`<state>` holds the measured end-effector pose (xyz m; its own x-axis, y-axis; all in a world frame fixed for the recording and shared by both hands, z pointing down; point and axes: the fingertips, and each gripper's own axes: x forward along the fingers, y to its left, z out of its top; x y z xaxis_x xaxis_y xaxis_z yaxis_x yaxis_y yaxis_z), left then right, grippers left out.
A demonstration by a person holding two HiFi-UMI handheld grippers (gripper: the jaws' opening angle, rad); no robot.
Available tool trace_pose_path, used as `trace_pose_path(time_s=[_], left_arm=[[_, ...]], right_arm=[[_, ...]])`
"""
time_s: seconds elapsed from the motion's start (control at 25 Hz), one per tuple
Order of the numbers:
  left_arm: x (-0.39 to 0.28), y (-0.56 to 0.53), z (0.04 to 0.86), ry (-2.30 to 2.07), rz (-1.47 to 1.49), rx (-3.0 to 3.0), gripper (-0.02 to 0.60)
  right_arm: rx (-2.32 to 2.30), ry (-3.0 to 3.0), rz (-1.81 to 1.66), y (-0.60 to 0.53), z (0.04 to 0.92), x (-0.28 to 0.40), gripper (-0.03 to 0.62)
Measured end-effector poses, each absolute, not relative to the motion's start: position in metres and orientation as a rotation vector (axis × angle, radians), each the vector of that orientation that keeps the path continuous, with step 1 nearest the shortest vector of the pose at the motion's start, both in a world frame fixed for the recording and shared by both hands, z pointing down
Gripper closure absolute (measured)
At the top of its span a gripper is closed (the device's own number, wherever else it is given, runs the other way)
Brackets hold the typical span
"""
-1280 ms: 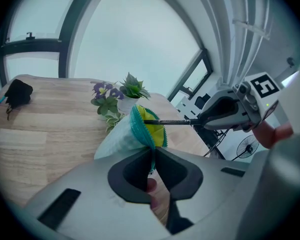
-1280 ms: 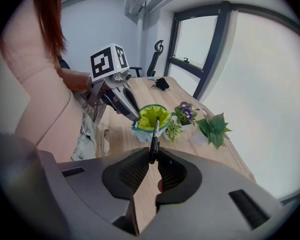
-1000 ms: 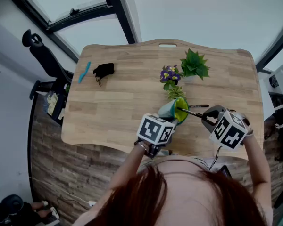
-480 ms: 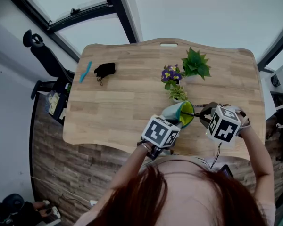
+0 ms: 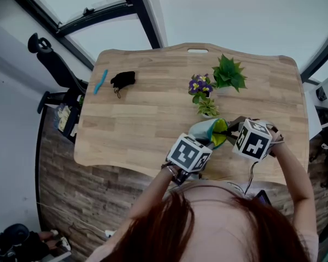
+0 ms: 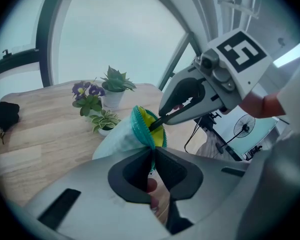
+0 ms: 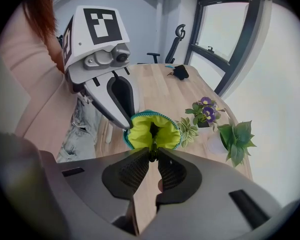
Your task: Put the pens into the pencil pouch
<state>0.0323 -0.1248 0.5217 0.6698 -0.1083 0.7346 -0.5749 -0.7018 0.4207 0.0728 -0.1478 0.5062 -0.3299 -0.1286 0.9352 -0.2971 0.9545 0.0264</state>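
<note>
A pale blue pencil pouch [image 5: 204, 130] with a teal zip rim and yellow-green lining [image 7: 140, 133] is held up over the table's near edge, its mouth gaping. My left gripper [image 6: 153, 151] is shut on the pouch's rim [image 6: 139, 129] and appears under its marker cube in the head view [image 5: 198, 142]. My right gripper [image 7: 152, 154] is shut on a dark pen [image 7: 153, 132] whose far end reaches into the pouch mouth. The left gripper view shows that pen [image 6: 157, 123] slanting down into the lining. In the head view the right gripper [image 5: 233, 129] stands right beside the pouch.
Three potted plants stand behind the pouch: purple flowers [image 5: 199, 86], a green leafy one [image 5: 228, 74] and a small variegated one [image 5: 208, 107]. A black item [image 5: 122, 81] and a blue pen-like thing [image 5: 100, 82] lie far left. An office chair [image 5: 49, 59] stands off the wooden table [image 5: 147, 119].
My right gripper has moved left and down toward the pouch, and the pen has gone further into its mouth. The left gripper with the pouch has stayed about where it was.
</note>
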Motion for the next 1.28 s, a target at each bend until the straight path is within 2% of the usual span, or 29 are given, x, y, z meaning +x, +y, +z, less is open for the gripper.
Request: trace_pose_path(time_s=[0.6, 0.96, 1.28], left_arm=[[0.029, -0.133, 0.516, -0.556, 0.829, 2.194, 0.561], [0.027, -0.139, 0.513, -0.585, 0.795, 2.19, 0.563], [0.028, -0.145, 0.511, -0.624, 0.724, 2.177, 0.563]], right_arm=[[0.399, -1.972, 0.237, -0.161, 0.528, 0.072, 0.525], [0.534, -2.073, 0.284, -0.168, 0.509, 0.071, 0.524], [0.706, -2.17, 0.313, -0.175, 0.494, 0.079, 0.565]])
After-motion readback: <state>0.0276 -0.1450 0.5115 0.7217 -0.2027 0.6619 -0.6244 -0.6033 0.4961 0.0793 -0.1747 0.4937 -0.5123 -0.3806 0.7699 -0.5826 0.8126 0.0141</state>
